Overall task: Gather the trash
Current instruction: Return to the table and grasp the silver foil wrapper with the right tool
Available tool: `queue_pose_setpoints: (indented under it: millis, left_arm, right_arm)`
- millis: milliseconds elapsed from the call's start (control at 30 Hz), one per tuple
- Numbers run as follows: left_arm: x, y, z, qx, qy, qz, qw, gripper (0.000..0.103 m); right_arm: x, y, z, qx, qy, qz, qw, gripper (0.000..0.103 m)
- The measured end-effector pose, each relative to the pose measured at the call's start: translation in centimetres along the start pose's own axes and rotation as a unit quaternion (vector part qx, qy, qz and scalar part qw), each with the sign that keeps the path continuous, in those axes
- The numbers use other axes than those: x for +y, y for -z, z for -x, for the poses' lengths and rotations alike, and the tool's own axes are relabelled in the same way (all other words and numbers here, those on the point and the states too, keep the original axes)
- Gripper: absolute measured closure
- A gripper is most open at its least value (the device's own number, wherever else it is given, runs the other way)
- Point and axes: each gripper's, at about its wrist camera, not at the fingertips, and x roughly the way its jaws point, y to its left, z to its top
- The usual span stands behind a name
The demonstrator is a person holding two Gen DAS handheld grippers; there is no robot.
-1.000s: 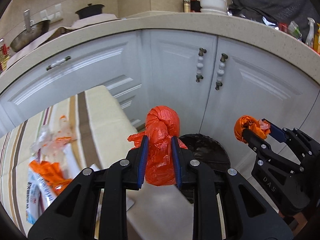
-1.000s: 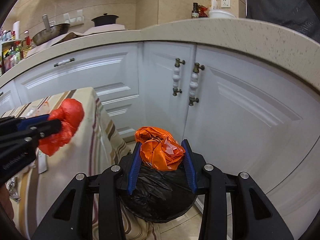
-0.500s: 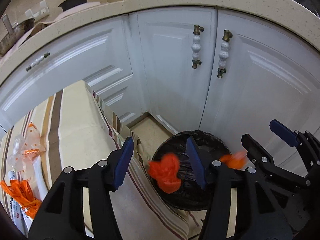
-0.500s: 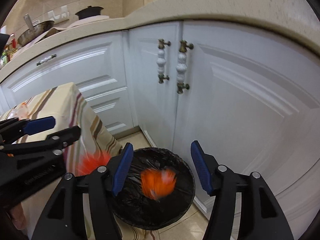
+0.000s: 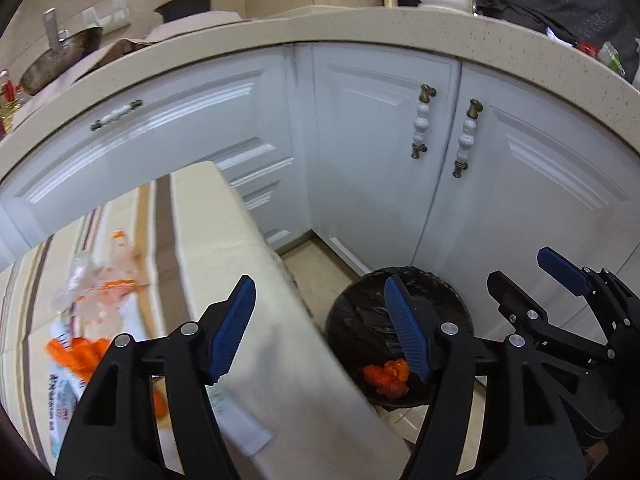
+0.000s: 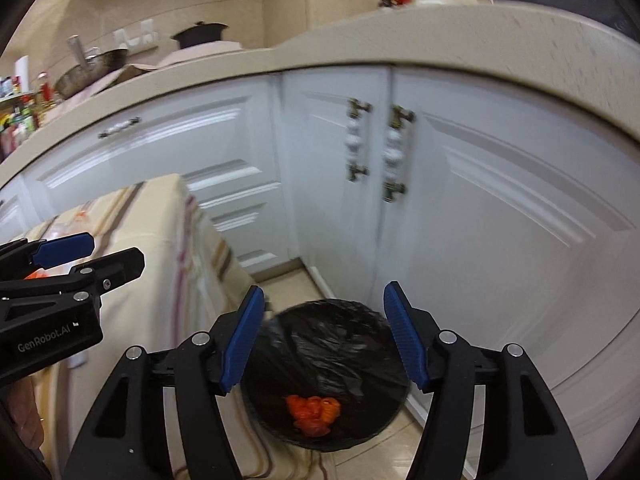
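Observation:
A round bin lined with a black bag [image 5: 360, 312] [image 6: 352, 336] stands on the floor by the white cabinets. Orange-red crumpled bags [image 5: 386, 376] [image 6: 314, 412] lie at its bottom. My left gripper [image 5: 320, 324] is open and empty, above the table's corner and the bin's left rim. My right gripper [image 6: 324, 336] is open and empty, right above the bin; it also shows in the left wrist view [image 5: 532, 272]. The left gripper shows at the left of the right wrist view [image 6: 100, 256].
A table with a striped beige cloth [image 5: 224, 264] stands left of the bin, with clear and orange plastic wrappers [image 5: 92, 280] and printed packets [image 5: 60, 384] on it. White cabinet doors [image 5: 380, 128] with beaded handles are behind. A cluttered countertop [image 5: 360, 20] runs above.
Both grippers opened and let go of their orange bags, which fell into the bin. Both grippers have since lifted a little, jaws wide.

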Motion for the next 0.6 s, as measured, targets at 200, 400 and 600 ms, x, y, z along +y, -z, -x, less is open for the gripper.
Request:
queue_pose_setpoints:
  millis: [200, 400, 600]
  left_arm:
    - [5.2, 2.3, 4.9, -0.016, -0.043, 0.028, 0.9986, 0.037]
    - [10.6, 5.4, 9.0, -0.019, -0.099, 0.054, 0.9934, 0.037]
    - [16.0, 9.1, 12.6, -0.012, -0.154, 0.101, 0.9828, 0.037]
  right_arm:
    - [4.6, 0.3, 2.2, -0.006, -0.054, 0.027, 0.998, 0.042]
    - [10.0, 1.3, 4.3, -0.009, -0.112, 0.064, 0.992, 0.042]
    - [14.6, 3.2, 5.9, -0.003, -0.165, 0.099, 0.981, 0.042]
